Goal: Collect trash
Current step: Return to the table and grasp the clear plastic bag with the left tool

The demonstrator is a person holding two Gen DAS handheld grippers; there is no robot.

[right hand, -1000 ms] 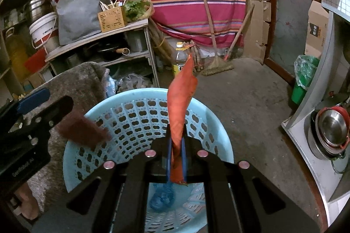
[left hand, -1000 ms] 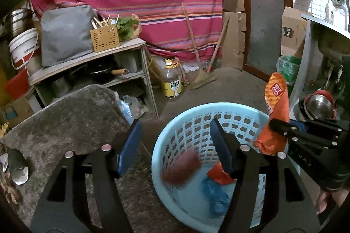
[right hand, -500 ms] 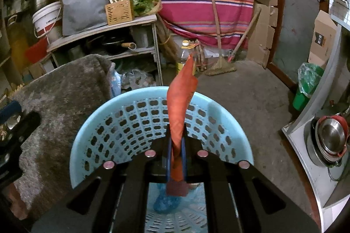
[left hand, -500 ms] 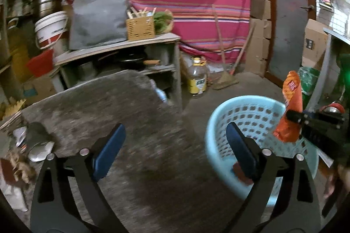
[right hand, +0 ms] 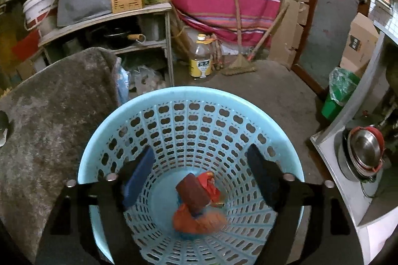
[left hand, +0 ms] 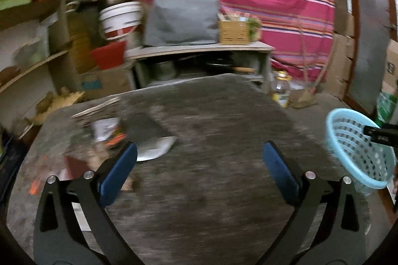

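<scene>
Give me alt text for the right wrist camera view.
The open right gripper hovers over a light blue basket holding an orange wrapper and a dark red packet. A grey mat-covered table lies left.

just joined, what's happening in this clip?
A person with a gripper in each hand is clearing trash off a grey mat into a blue basket. The right gripper hangs open over the basket, with an orange wrapper and a dark red packet lying at the bottom. The left gripper is open and empty above the mat, facing the leftover wrappers at its far left. That view is motion-blurred.
</scene>
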